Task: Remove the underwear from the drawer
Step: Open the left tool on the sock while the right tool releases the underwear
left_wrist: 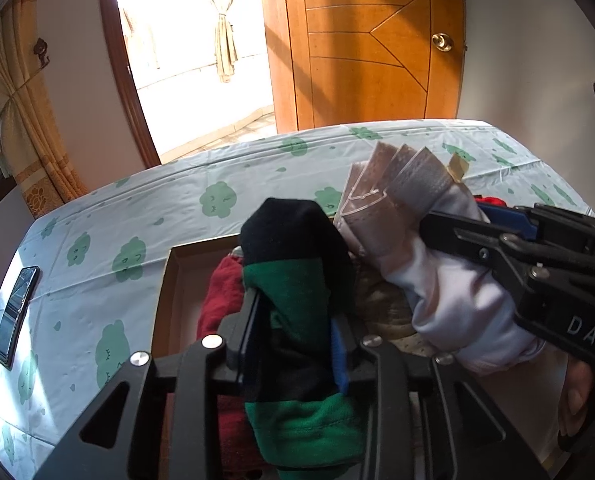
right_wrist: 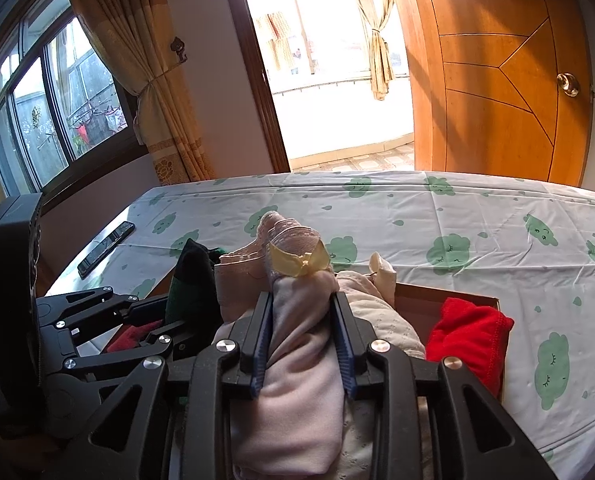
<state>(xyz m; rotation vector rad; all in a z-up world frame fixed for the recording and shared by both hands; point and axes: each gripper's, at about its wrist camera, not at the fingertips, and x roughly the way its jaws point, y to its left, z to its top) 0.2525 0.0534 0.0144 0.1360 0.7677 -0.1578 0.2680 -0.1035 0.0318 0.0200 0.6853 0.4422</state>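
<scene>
My left gripper is shut on a rolled black and green underwear, held above the open cardboard drawer box. My right gripper is shut on a rolled pale pink underwear with lace and a yellow bow; it also shows in the left wrist view, to the right of the black and green one. A dark red garment, a cream garment and a bright red garment lie in the box.
The box stands on a table covered with a white cloth printed with green clouds. A black phone lies at the table's left edge. Behind the table are an open doorway, a wooden door, curtains and a window.
</scene>
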